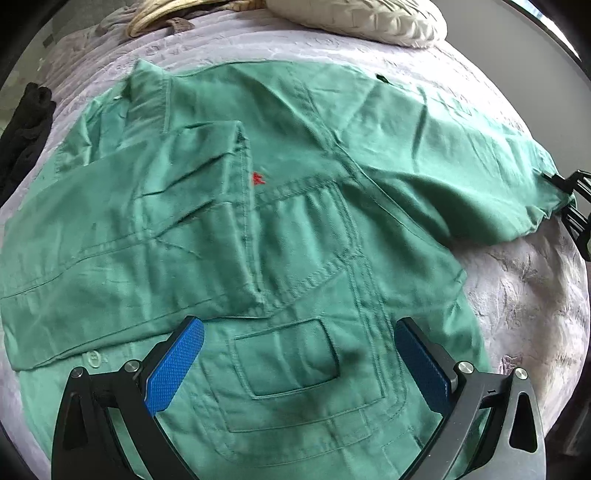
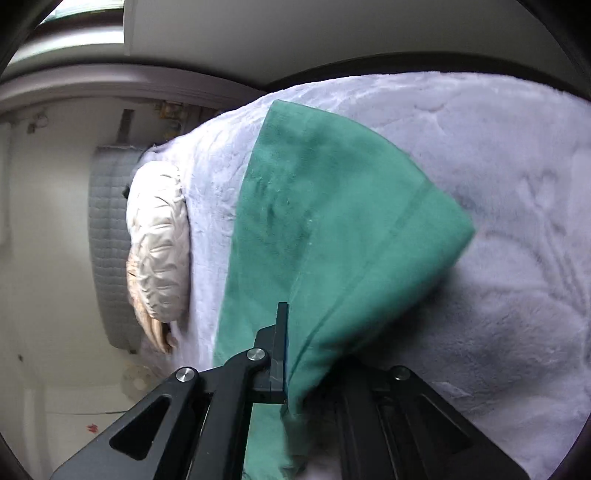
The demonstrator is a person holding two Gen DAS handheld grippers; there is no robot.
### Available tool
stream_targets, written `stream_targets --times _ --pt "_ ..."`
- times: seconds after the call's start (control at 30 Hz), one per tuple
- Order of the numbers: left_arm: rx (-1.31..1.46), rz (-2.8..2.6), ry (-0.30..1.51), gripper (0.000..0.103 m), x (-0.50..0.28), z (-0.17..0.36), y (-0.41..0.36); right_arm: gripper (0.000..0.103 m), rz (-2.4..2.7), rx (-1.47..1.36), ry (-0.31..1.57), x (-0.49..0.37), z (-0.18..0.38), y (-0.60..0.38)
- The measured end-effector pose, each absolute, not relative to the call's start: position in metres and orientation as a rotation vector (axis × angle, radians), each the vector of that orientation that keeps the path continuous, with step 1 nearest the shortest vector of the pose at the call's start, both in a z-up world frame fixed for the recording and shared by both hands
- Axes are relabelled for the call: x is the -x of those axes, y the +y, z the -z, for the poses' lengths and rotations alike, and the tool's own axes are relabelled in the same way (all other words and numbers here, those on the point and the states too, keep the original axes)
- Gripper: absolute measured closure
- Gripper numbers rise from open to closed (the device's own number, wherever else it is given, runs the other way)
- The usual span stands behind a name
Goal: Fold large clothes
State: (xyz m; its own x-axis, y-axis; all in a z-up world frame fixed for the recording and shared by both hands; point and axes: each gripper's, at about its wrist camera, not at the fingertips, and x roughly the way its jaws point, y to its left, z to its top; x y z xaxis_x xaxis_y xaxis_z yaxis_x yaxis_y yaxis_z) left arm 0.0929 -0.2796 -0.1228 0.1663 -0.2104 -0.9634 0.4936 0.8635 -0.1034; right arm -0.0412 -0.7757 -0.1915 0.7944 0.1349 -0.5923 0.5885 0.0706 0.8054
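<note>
The bed (image 1: 524, 295), under a pale plush cover, carries everything; beyond the left claw (image 1: 299, 365) lie a cream pillow (image 1: 362, 22) at the far edge and a dark garment (image 1: 26, 125) off to its left. The green shirt (image 1: 258, 206) is spread flat on the bed directly below and ahead of the left claw, one sleeve already folded across the chest, the other sleeve (image 1: 461, 158) stretched out to its right.

The right claw (image 2: 286, 354) is clamped narrow on the end of that sleeve, green cloth pinched between its pads and draping forward from them. The left claw stands wide and holds nothing, poised over the lower chest near the pocket (image 1: 291, 362).

The step looks like carrying this sleeve across the body. To do it well, the right claw should keep its pinch firm, lift just clear of the bed, and lay the sleeve flat to mirror the other. The left claw could press the shirt body so it does not drag.
</note>
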Motion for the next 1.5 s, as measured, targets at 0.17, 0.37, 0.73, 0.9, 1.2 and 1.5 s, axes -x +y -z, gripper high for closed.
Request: stream_targets --times 0.17,0.37,0.73,0.9,1.2,1.5 --pt "-0.237 0.460 1.264 0.000 -0.107 0.111 -0.236 0.100 0.266 -1.286 0.614 0.020 0.139 -0.750" --pt "-0.187 0.381 1.255 0.000 -0.123 0.112 -0.175 0.100 0.038 -1.049 0.623 -0.033 0.062 -0.666" --pt "-0.044 0.164 1.201 0.000 -0.147 0.121 -0.041 0.100 -0.388 -0.575 0.861 -0.133 0.051 -0.350" --pt "-0.001 0.087 1.209 0.000 -0.148 0.135 -0.001 0.095 -0.357 -0.469 1.154 -0.157 0.146 -0.254" --pt "0.071 0.101 1.182 0.000 -0.150 0.136 0.039 0.086 -0.166 -0.680 1.022 -0.116 0.126 -0.277" --pt "0.139 0.019 1.182 0.000 -0.159 0.138 0.068 0.049 -0.335 0.042 1.098 -0.139 0.122 -0.154"
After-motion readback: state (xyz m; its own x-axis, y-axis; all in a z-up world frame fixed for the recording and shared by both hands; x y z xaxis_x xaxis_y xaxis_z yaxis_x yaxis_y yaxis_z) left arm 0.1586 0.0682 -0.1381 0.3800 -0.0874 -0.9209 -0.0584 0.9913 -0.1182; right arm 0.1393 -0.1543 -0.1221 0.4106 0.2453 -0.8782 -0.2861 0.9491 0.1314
